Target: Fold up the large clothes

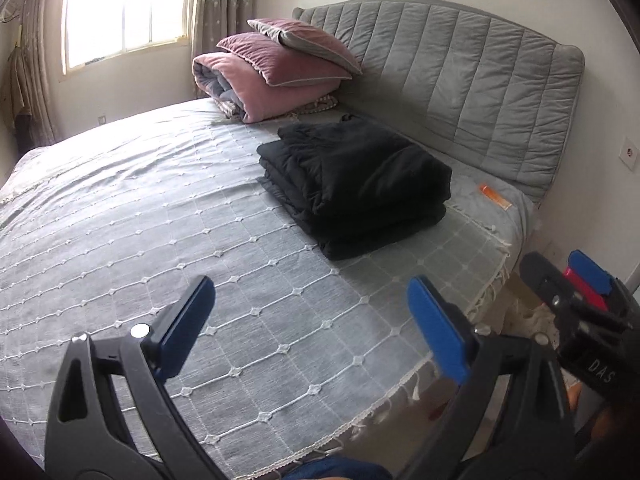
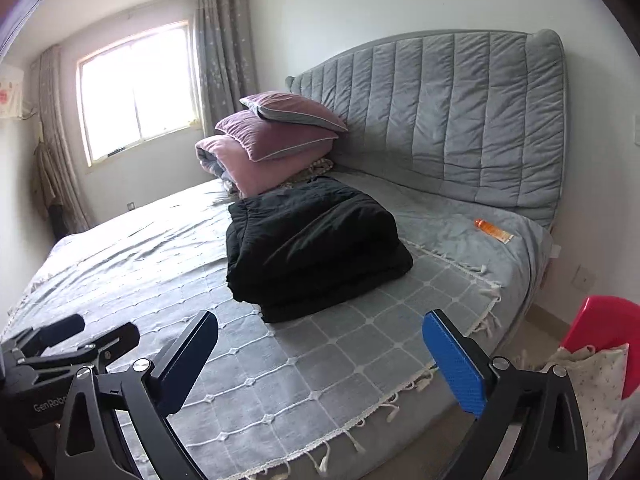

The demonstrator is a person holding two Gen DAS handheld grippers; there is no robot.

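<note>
Blue-padded fingers of the left gripper [image 1: 312, 328] stand spread wide over the near edge of the grey quilted bedspread [image 1: 160, 220], with nothing between them and touching nothing. Beside it, the right gripper [image 2: 320, 360] is likewise at full spread above the fringed edge of the cover, empty. Well ahead of both, the black folded garment [image 2: 312, 240] lies in a thick stack on the bed, near the padded headboard [image 2: 460, 120], with pink pillows [image 2: 276, 136] piled behind it.
</note>
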